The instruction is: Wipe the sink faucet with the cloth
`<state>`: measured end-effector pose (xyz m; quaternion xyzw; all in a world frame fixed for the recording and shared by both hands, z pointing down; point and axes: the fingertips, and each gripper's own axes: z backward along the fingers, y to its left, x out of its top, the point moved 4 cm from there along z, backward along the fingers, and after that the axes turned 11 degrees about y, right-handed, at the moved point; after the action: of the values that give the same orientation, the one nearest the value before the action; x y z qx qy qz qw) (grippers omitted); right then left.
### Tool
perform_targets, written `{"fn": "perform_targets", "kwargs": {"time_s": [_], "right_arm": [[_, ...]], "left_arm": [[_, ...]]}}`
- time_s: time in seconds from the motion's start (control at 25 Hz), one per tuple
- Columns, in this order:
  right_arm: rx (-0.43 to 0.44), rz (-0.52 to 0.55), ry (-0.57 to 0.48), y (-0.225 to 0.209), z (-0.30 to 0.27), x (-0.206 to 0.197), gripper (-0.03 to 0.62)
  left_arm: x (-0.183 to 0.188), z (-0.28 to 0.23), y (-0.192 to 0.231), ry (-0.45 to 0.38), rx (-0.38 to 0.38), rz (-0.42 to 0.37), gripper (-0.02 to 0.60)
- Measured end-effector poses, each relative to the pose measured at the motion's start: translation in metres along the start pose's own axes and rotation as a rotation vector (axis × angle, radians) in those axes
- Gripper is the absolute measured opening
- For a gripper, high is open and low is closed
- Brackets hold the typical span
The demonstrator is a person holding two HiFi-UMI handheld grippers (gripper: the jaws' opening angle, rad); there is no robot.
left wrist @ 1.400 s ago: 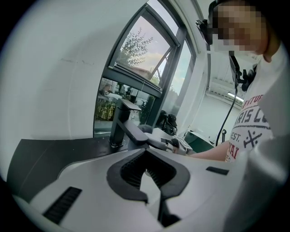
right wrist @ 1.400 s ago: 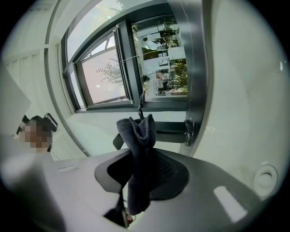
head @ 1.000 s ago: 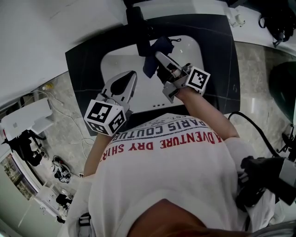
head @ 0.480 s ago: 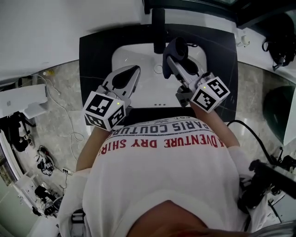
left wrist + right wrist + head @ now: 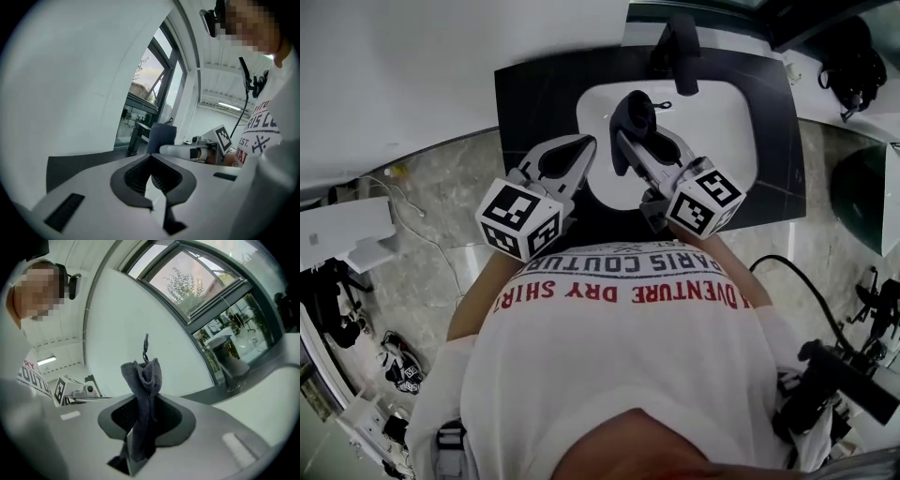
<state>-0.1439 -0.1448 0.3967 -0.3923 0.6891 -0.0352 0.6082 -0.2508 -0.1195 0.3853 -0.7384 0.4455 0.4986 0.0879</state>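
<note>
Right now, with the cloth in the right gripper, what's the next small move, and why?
Probably ease the right gripper forward until the cloth meets the faucet. Its jaws are shut on the cloth, which hangs over the sink basin, clearly apart from the faucet at the back rim. The left gripper is shut, empty, and off to the side.

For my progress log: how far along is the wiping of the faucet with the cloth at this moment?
Done: the right gripper is shut on the dark cloth. In hand: the cloth is held over the sink, apart from the faucet. Left: bringing it to the faucet and wiping; whether any wiping has happened cannot be told. The left gripper is shut and empty.
</note>
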Motion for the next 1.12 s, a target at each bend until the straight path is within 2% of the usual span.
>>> {"fn": "perform_targets", "kwargs": {"time_s": [0.2,0.36,0.6,0.76,0.92,1.04,1.12], "right_arm": [[-0.128,-0.051,-0.065,0.064,-0.039,-0.030,0.077],[-0.215,-0.036,-0.074,0.087,-0.049,-0.030,0.077],[-0.305,-0.035,-0.082,0.079,-0.029,-0.021,0.077],[-0.341,-0.005,-0.092,0.074,-0.023,-0.018,0.077],[-0.388,-0.024,-0.115,0.057,-0.018,-0.018,0.077],[-0.418,-0.022,-0.107,0.043,-0.024,-0.010,0.077],[-0.454,-0.009,-0.099,0.028,-0.032,-0.002,0.077]], "left_arm": [[-0.018,0.072,0.040,0.045,-0.087,-0.072,0.002],[-0.015,0.094,0.055,0.043,-0.150,-0.088,0.002],[0.003,0.074,0.040,0.040,-0.230,-0.115,0.002],[0.006,0.067,0.034,0.074,-0.225,-0.132,0.002],[0.014,0.063,0.028,0.113,-0.235,-0.165,0.002],[0.018,0.055,0.039,0.128,-0.250,-0.160,0.002],[0.019,0.041,0.051,0.148,-0.286,-0.152,0.002]]}}
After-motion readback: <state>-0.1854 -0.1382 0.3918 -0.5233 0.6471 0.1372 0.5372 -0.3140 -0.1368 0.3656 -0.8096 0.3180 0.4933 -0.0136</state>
